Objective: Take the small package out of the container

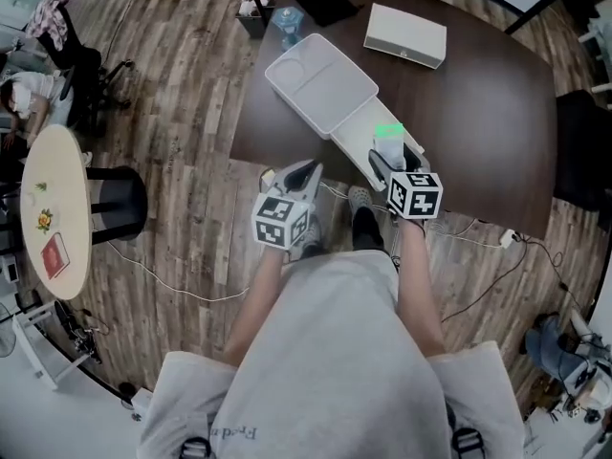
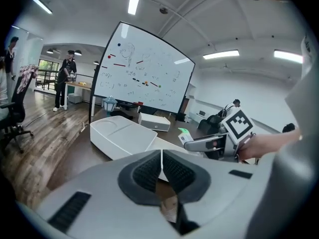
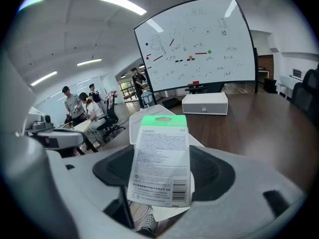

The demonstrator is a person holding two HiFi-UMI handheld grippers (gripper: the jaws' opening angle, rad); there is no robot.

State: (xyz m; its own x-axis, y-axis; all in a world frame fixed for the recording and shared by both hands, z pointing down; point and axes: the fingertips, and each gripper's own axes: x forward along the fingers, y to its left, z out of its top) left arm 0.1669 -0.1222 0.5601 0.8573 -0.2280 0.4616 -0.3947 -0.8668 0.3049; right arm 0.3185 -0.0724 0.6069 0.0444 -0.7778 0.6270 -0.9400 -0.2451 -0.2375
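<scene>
- Right claw [image 3: 160, 180] first: it's clamped on the small package [image 3: 162, 153], pads on the two flat faces of the lower half. The green header sticks up past the jaw tips.
- Left claw [image 2: 162, 171] is closed pad to pad with nothing in it. It hangs just off the near edge of the table [image 1: 478, 113], beside the right one.
- The package looks like a thin printed hang-card, so my guess is it's really light and a bit bendy, with slick faces. It doesn't look fragile, but it would crease if squeezed hard.
- The best hold, I reckon, is what it has now: flat faces, mid-width. Grab a corner and it'll probably swivel in the pads.
- In the head view the package is raised over the near end of the container [image 1: 325, 84], by the table's near edge. I can't tell how far clear of the rim it is.
- The container is white and lying open, and it runs from the near edge toward the table's left edge. The parts I can see look bare.
- Further out there's a white box [image 1: 405, 34] near the far edge, well apart from everything else.
</scene>
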